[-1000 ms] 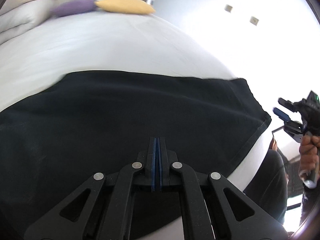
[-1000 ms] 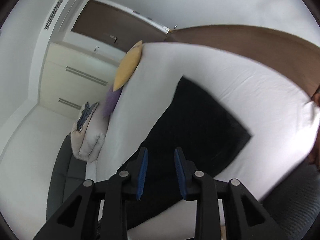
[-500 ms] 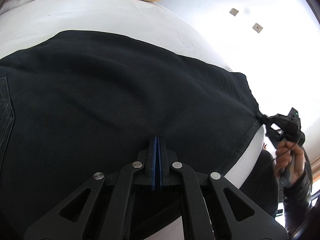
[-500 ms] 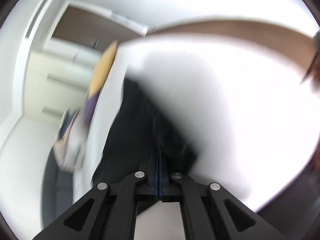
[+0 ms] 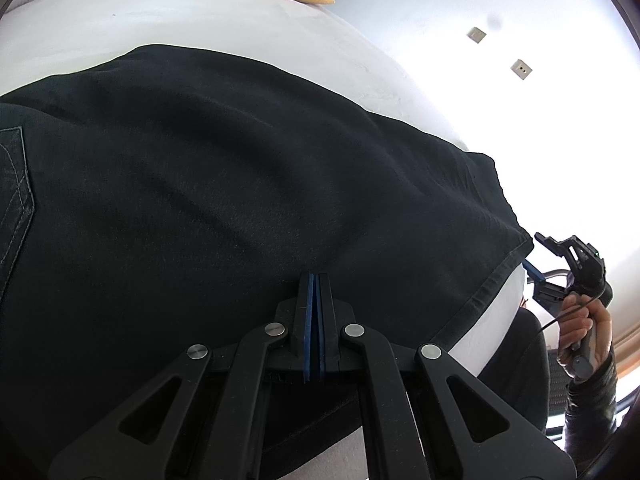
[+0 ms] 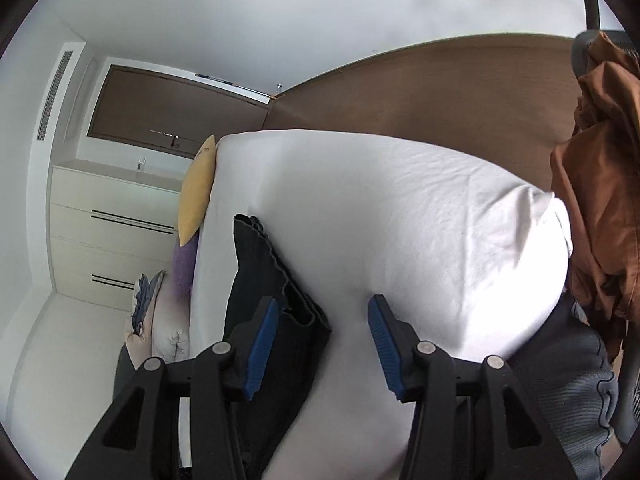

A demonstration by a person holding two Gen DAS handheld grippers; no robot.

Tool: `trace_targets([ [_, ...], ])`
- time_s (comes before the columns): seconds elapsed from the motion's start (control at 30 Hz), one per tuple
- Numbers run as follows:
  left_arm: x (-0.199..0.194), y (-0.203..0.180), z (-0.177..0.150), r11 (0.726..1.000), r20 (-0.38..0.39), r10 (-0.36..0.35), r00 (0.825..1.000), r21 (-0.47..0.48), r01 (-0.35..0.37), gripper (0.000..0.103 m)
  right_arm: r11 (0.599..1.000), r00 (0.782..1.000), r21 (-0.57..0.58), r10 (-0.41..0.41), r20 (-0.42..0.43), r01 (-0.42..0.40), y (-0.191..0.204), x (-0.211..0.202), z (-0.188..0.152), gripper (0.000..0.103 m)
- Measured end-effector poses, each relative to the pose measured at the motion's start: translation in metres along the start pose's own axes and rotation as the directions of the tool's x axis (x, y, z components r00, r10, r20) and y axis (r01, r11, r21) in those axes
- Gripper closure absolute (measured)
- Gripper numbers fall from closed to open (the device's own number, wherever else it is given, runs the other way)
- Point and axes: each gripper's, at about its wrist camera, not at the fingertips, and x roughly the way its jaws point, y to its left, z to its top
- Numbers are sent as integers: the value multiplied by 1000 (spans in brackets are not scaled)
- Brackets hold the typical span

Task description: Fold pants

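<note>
A: Where are the pants (image 5: 224, 184)?

B: Spread flat over the white bed (image 5: 168, 20), dark fabric filling most of the left wrist view. A stitched pocket shows at the left edge, cut off by the frame. The hem runs down the right side to a corner near the bed's right edge.

A: And the left gripper (image 5: 315, 280)?

B: Its blue pads are pressed together. It sits low over the near part of the pants, but I can't make out whether any cloth is pinched between the pads; the black fabric and the black fingers blur into one there.

A: The right gripper (image 6: 324, 320)?

B: Its jaws are opening and stand well apart. In its own view the hem end of the pants lies in layers under the left finger and reaches partway into the gap; the pads do not press on it. In the left view it sits just beside the hem corner, held by a hand (image 5: 584, 332) in a dark sleeve, partly cut off by the lens rim.

A: Anything else?

B: A yellow pillow (image 6: 196, 196) and a purple pillow (image 6: 184, 264) at the far end of the bed. A brown garment (image 6: 600, 184) hangs at the right, what carries it mostly out of frame. The wall beyond the bed is blown out white.
</note>
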Motion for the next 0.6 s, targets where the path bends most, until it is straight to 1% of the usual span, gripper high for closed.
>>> trace_targets([
  [0.07, -1, 1, 0, 1000, 1, 2, 1000, -1, -2, 102, 998, 999, 43, 40, -17, -39, -5, -1, 0, 51],
  [0.13, 1, 0, 0, 1000, 1, 4, 1000, -3, -4, 102, 997, 998, 61, 52, -36, -50, -2, 6, -4, 51],
  [0.23, 0, 0, 0, 1000, -1, 5, 1000, -2, -5, 102, 985, 991, 139, 111, -70, -100, -9, 16, -11, 51],
  [0.3, -1, 0, 0, 1000, -2, 4, 1000, -2, -4, 102, 983, 988, 146, 126, -93, -112, -5, 24, -16, 51],
  [0.37, -1, 0, 0, 1000, -3, 4, 1000, -3, -4, 102, 982, 987, 146, 134, -89, -120, -3, 31, -20, 51],
  [0.47, 0, -1, -1, 1000, -3, 2, 1000, -3, -2, 102, 973, 984, 165, 172, -55, -161, 1, 44, -10, 53],
  [0.53, 1, -1, -2, 1000, -2, 2, 1000, -5, -2, 102, 964, 979, 185, 200, -35, -190, -1, 48, -5, 59],
  [0.6, 2, -1, -2, 1000, -3, 2, 1000, -4, -2, 102, 967, 979, 167, 199, -35, -190, 1, 53, -1, 77],
])
